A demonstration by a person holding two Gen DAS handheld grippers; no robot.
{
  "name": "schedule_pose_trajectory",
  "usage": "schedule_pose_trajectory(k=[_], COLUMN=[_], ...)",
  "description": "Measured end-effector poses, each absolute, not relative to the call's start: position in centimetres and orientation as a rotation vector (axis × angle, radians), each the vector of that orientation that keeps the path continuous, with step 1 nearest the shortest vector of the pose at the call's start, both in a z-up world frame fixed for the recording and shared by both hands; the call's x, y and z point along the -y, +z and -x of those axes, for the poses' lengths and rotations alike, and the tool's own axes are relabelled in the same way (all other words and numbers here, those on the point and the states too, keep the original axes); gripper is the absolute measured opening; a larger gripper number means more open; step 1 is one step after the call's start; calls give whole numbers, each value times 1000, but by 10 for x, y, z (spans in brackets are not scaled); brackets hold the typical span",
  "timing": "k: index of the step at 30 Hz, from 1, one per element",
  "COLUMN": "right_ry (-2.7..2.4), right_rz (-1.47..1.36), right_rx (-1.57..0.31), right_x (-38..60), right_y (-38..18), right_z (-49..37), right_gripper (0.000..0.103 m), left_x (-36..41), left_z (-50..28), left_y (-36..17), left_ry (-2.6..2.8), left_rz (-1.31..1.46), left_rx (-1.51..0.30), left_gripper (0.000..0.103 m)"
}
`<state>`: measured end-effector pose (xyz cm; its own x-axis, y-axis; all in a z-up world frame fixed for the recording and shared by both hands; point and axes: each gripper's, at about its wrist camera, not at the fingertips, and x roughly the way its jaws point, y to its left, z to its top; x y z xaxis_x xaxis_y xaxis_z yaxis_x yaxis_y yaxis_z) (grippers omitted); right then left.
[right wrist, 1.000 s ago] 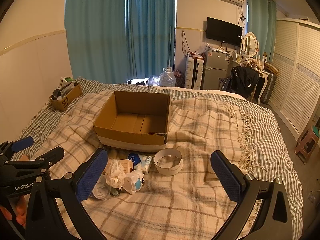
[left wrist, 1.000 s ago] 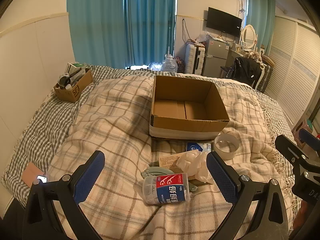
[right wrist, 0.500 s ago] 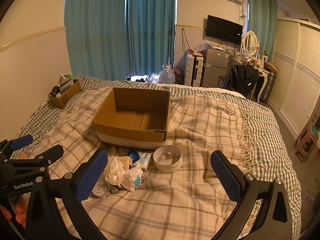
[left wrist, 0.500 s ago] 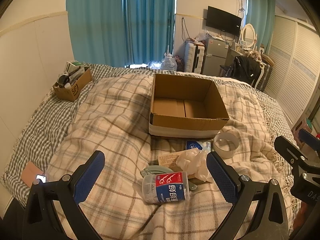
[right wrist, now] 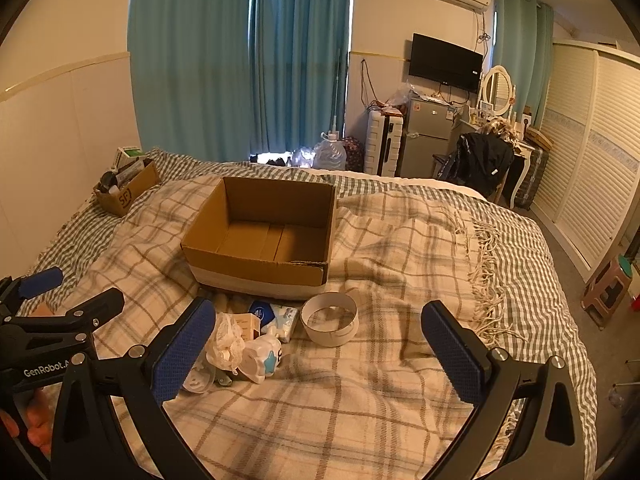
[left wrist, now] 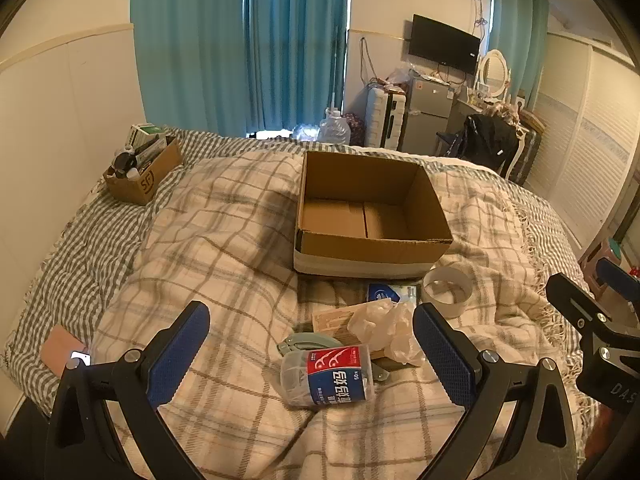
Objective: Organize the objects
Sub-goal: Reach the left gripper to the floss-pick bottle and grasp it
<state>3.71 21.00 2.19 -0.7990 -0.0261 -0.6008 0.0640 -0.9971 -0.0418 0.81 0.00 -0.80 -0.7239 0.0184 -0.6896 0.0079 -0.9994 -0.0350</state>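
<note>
Left wrist view: a clear floss-pick jar point(left wrist: 328, 376) with a red and blue label lies on its side on the plaid blanket point(left wrist: 224, 248), between the wide-spread blue pads of the left tool point(left wrist: 310, 354), which grips nothing. Touching the jar's far side are a grey-green clip point(left wrist: 304, 342), a crumpled plastic wrapper point(left wrist: 390, 326) and a small tan carton point(left wrist: 334, 318). Just beyond them lies a blue and white tissue pack point(left wrist: 390, 292), and beside it to the right stands a white tape ring point(left wrist: 447, 290). The open cardboard box point(left wrist: 368, 216) sits just behind this cluster, near the middle of the bed, its inside bare.

From the right wrist view the same heap lies by the left pad of the right tool point(right wrist: 318, 344), whose pads are also spread wide with nothing between them; the tape ring point(right wrist: 329, 318) stands nearest its centre, and the cardboard box point(right wrist: 264, 236) lies behind. A smaller carton of odds and ends point(right wrist: 126, 192) sits at the far left corner of the bed, on the gingham cover point(right wrist: 528, 264). Blue curtains point(right wrist: 240, 60), a wall television point(right wrist: 445, 62), a small fridge point(right wrist: 424, 136) and louvred wardrobe doors point(right wrist: 592, 136) line the room beyond.
</note>
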Motion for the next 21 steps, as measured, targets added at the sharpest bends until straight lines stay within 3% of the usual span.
schedule_pose_trajectory(k=[13, 21], right_ry=[-2907, -2885], right_rz=[-1055, -1145], right_rx=[-80, -49], right_x=[-214, -223], right_y=[3, -24], right_z=[-30, -15], right_gripper=[102, 102], left_x=[0, -1], left_z=[3, 18], left_y=[-32, -87], left_ry=[2870, 2764], left_rz=[1263, 1477], left_rx=[4, -41], left_gripper=[103, 103])
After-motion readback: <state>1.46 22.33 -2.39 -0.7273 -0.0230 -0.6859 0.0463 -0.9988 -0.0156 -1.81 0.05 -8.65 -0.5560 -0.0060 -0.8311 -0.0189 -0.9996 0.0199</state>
